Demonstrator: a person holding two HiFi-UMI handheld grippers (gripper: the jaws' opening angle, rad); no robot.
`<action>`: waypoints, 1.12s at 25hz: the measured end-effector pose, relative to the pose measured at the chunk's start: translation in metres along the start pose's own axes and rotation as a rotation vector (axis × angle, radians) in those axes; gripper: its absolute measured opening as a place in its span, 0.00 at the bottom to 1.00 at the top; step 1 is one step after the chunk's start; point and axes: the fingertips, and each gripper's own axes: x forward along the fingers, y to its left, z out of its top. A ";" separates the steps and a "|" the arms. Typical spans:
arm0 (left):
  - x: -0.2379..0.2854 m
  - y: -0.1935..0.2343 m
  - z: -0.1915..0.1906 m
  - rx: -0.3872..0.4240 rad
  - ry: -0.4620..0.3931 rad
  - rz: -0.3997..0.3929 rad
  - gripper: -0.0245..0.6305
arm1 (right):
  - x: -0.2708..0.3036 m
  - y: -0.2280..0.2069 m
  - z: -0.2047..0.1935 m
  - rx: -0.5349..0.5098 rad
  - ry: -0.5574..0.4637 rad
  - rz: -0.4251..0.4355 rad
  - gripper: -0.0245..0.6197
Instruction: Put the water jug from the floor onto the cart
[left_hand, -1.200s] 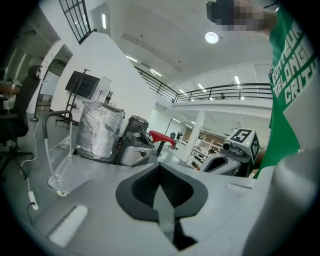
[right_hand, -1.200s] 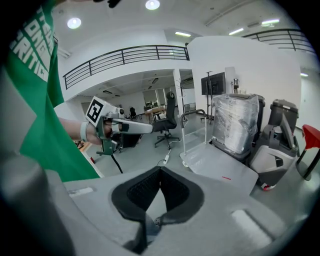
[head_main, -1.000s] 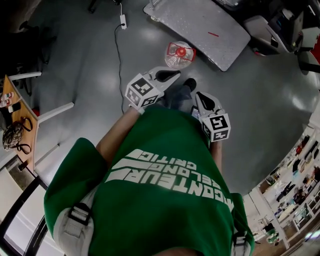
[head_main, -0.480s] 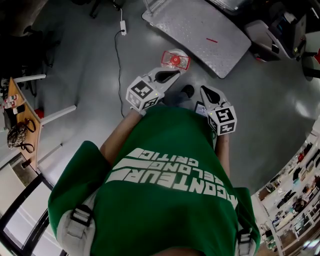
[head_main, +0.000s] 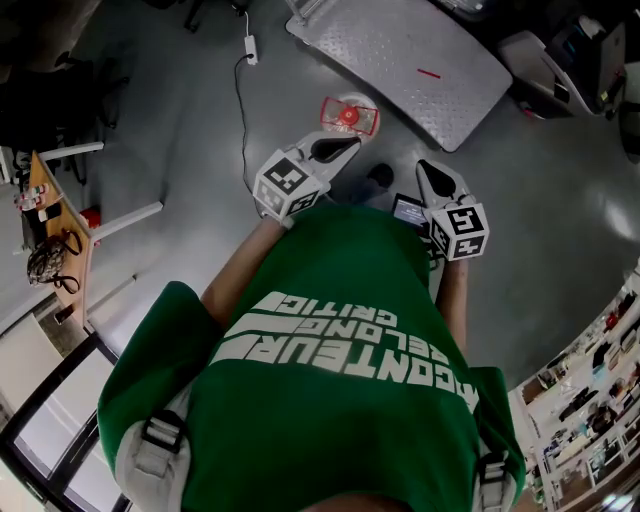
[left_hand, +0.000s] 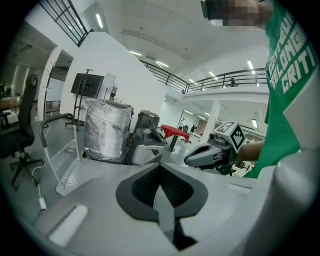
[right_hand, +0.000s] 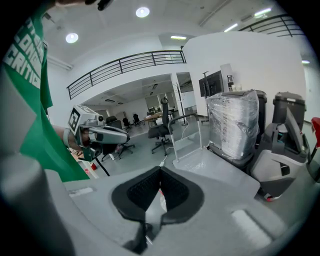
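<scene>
the water jug (head_main: 349, 115) stood upright on the grey floor (head_main: 180, 140) with its red cap facing up. it was just beside the near edge of the cart (head_main: 400, 50), a low flat metal deck, and it was not on the deck. neither claw touched it.

the left claw (head_main: 352, 144) was held out in front of the person's green shirt (head_main: 340, 370), its tip pointing toward the jug, near it but apart. in the left gripper view its two dark pads met along one line with nothing between them, so it was fully closed and empty. the right claw (head_main: 424, 166) was held out to the right of it, further from the jug. a dark shoe (head_main: 378, 177) showed on the floor between the two claws. in the right gripper view the pads were likewise pressed together and gripped nothing.

a white cable (head_main: 238, 110) ran across the floor to the left of the jug. beyond the cart, the gripper views showed a bundle (right_hand: 235, 125) wrapped in clear film and a black office chair (right_hand: 161, 132). a wooden worktop (head_main: 62, 222) with small items on it sat at the far left of the head view.
</scene>
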 end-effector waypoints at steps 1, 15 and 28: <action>0.003 -0.001 -0.002 0.000 0.008 0.004 0.06 | 0.000 -0.004 0.000 0.007 -0.004 0.009 0.03; 0.024 -0.011 0.007 0.002 0.074 0.039 0.06 | -0.008 -0.055 -0.005 0.067 -0.021 0.035 0.03; 0.042 0.025 0.005 0.005 0.063 -0.036 0.06 | -0.005 -0.074 -0.003 0.096 0.009 -0.073 0.03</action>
